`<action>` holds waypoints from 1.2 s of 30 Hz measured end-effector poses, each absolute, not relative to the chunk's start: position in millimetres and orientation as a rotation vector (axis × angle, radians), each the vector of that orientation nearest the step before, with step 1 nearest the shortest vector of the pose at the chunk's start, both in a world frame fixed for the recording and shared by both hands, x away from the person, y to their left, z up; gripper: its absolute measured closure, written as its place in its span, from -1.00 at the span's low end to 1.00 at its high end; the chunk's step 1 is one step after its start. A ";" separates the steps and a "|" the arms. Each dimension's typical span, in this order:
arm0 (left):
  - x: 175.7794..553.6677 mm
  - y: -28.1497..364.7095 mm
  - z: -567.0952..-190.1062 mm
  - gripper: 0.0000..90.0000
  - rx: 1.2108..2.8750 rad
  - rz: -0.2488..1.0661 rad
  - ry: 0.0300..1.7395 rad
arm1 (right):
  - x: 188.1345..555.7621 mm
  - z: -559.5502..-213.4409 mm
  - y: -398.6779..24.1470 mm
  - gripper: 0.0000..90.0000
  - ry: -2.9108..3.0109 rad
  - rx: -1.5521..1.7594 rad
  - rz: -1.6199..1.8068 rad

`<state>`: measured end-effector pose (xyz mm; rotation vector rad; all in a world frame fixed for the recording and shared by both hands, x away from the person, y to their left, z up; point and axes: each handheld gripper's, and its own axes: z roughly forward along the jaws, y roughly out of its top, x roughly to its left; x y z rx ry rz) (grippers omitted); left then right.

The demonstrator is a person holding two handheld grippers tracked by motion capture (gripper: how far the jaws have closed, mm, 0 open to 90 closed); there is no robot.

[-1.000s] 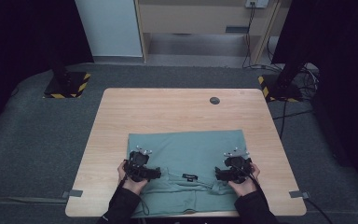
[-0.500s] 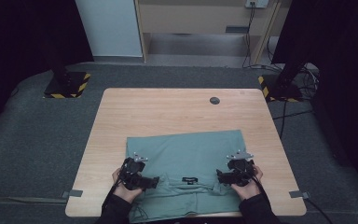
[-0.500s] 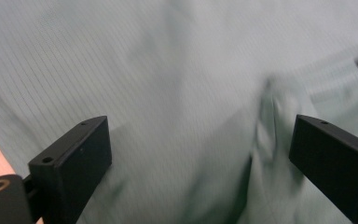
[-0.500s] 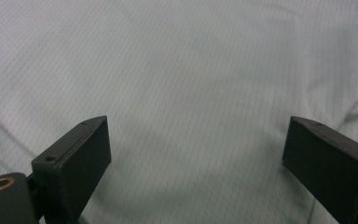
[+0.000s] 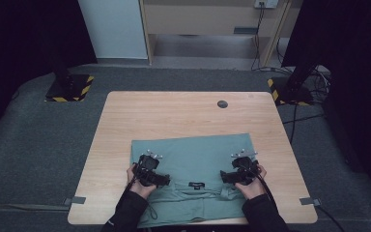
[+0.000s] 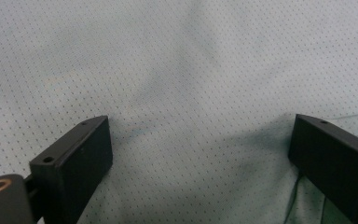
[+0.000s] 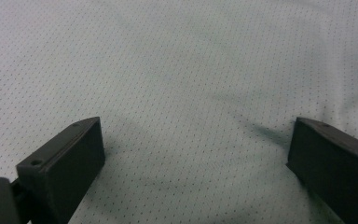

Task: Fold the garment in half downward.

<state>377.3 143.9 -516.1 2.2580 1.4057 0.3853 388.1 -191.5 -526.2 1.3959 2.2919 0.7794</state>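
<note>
- Green shirt: dull sage colour, folded to a broad rectangle, far edge straight and parallel to the far edge of the wooden table.
- Fine perforated mesh weave over the shirt, plain in the left gripper view; soft shallow wrinkles, no sharp creases there.
- Small dark label at the neckline, on the near half of the shirt, midway between the two grippers.
- Near portion of the shirt more rumpled, with folded-in parts and a seam line; near edge reaching the table's near rim.
- Lies on the near half of the table, roughly centred left to right; far half of the table bare wood except a small dark round disc well beyond the shirt's far edge.
- No containers anywhere on the table.
- Left gripper: over the shirt's left part, held in the left hand; jaws spread wide, mesh cloth lying flat in the gap, nothing pinched.
- Right gripper: over the shirt's right part, held in the right hand; jaws spread wide, having just been opening, only flat cloth between them and none gripped.
- Both grippers close over the shirt, just inside its side edges, either side of the label.
- Whether the jaw tips touch the cloth: cannot tell.
</note>
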 end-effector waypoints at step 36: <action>354.0 141.2 -507.8 -0.92 2.226 0.487 1.477 | 412.4 -529.3 -183.5 -0.91 2.198 1.441 0.798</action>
